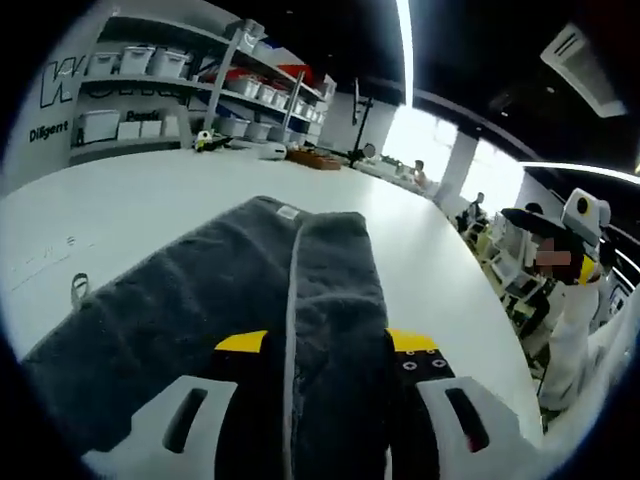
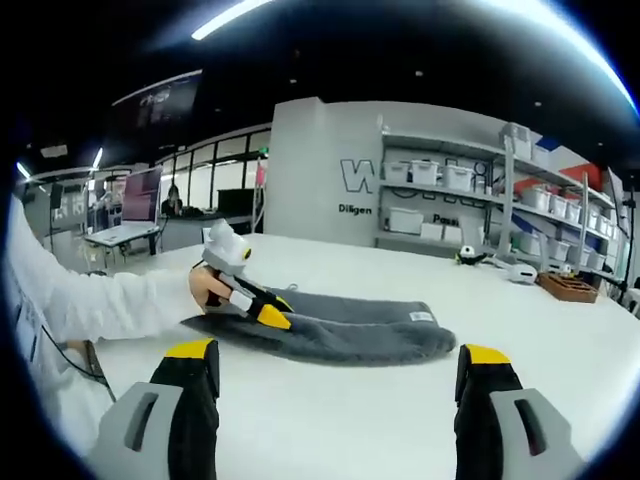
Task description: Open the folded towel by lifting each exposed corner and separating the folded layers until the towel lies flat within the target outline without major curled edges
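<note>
On white table (image 2: 560, 330), plush grey towel (image 2: 350, 330), folded lengthwise

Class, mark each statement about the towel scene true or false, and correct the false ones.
1. The towel is dark grey. True.
2. The left gripper is at the towel's edge. True.
3. The towel lies fully spread out. False: it is folded into a long strip.
4. The right gripper grips the towel. False: its jaws stand open, apart from the towel.
5. The table is white. True.
</note>
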Demonstrator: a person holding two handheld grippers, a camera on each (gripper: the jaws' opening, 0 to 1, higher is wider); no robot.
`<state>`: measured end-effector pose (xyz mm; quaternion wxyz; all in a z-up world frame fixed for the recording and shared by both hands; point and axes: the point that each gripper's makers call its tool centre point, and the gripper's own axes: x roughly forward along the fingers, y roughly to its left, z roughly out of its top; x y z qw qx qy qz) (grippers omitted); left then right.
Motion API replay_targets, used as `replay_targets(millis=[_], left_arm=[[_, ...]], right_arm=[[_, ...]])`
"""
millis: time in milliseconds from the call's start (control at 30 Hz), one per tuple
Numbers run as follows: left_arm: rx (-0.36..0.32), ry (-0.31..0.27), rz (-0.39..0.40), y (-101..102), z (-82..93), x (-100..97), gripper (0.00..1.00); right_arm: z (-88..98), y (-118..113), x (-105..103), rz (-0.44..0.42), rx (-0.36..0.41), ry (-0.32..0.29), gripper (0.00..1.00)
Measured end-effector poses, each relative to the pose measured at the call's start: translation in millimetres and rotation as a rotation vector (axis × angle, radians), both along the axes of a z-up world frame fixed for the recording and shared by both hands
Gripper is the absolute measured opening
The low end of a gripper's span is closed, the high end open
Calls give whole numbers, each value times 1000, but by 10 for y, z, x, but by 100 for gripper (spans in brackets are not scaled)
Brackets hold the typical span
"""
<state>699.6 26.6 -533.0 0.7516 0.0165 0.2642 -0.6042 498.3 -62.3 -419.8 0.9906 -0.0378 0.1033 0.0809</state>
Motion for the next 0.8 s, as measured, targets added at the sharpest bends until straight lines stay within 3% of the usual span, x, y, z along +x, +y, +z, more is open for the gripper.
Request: replay_targets(millis=[167, 367, 500, 667, 800], left_arm=[[-17, -4, 11, -58, -2, 38, 19], [-51, -68, -33, -72, 133, -140, 4], [-21, -181, -104, -80, 234, -392, 3], [-26, -236, -174, -133, 324, -756, 3], [17, -304, -266, -169, 255, -1098, 3]], right_arm=[[8, -67, -5, -19, -1, 2, 99], [17, -69, -5, -12, 5, 5, 99], [6, -97, -3, -23, 2, 11, 98], [-22, -126, 11, -30, 5, 21, 98], [-56, -131, 23, -29, 6, 34, 97]])
